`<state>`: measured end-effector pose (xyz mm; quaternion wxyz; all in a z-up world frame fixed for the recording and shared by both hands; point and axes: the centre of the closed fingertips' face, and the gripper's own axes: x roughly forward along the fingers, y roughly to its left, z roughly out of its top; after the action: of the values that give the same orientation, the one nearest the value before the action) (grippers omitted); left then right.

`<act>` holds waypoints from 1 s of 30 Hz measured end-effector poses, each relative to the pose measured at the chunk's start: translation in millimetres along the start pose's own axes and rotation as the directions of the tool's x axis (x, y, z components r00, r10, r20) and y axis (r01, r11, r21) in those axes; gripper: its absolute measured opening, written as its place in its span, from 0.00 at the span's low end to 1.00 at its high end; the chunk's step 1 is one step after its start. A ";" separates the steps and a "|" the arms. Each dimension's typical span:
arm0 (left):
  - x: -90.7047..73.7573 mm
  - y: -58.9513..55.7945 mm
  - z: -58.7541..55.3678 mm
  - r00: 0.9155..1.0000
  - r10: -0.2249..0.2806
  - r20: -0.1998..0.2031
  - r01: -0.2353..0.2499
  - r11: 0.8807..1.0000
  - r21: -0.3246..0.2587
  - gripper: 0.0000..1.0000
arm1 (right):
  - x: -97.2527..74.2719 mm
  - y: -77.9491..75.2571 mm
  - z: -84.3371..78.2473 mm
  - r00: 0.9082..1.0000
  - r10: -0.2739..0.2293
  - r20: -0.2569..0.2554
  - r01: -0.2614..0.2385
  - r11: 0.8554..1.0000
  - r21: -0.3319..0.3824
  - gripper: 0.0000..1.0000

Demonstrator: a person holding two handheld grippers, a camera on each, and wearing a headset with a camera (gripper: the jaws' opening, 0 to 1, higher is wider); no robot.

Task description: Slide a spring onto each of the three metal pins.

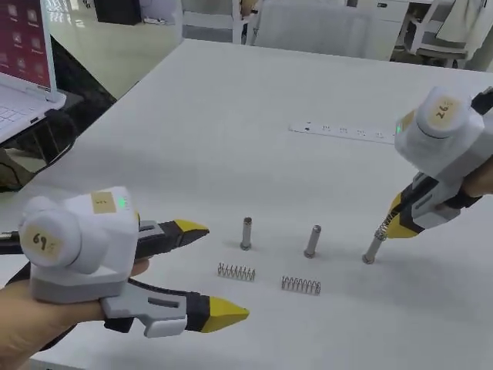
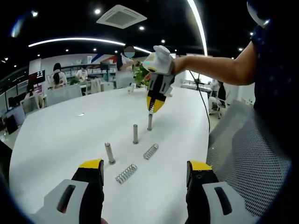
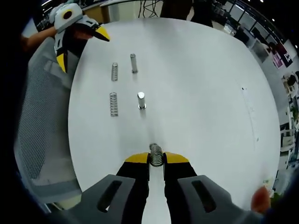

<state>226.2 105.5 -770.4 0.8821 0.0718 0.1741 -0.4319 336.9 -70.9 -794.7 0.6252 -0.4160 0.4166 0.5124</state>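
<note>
Three upright metal pins stand in a row on the white table point(image 1: 231, 139): left pin point(image 1: 246, 233), middle pin point(image 1: 313, 241), right pin point(image 1: 372, 250). Two loose springs point(image 1: 236, 271) point(image 1: 300, 285) lie flat in front of them. My right gripper point(image 1: 394, 225) is shut on a third spring point(image 1: 383, 226), held at the top of the right pin; in the right gripper view that spring point(image 3: 156, 154) sticks out between the yellow tips and hides the pin. My left gripper point(image 1: 216, 270) hovers open near the left spring point(image 2: 126, 173), nothing between its fingers.
A white power strip point(image 1: 343, 131) lies on the table beyond the pins. A laptop point(image 1: 23, 69) sits off the table's left edge. A mesh chair point(image 2: 247, 154) stands beside the table. Office chairs point(image 1: 308, 27) line the far side.
</note>
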 end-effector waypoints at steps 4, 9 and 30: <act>-0.2 -0.1 0.0 1.000 -0.002 -0.002 0.002 1.000 0.003 0.68 | 7.5 0.8 -0.9 1.000 0.007 -0.004 -0.007 1.000 0.011 0.09; -0.2 -0.2 1.3 1.000 -0.003 -0.002 0.003 1.000 0.005 0.68 | 17.1 3.0 -2.8 1.000 0.013 -0.012 -0.012 1.000 0.021 0.09; -1.4 1.4 0.3 1.000 0.003 -0.006 -0.003 1.000 0.006 0.68 | 46.5 8.6 -8.9 0.998 0.041 -0.043 -0.039 0.998 0.040 0.09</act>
<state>226.6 107.3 -769.7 0.8819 0.0760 0.1753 -0.4309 333.5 -64.6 -842.3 0.6134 -0.4064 0.4486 0.5073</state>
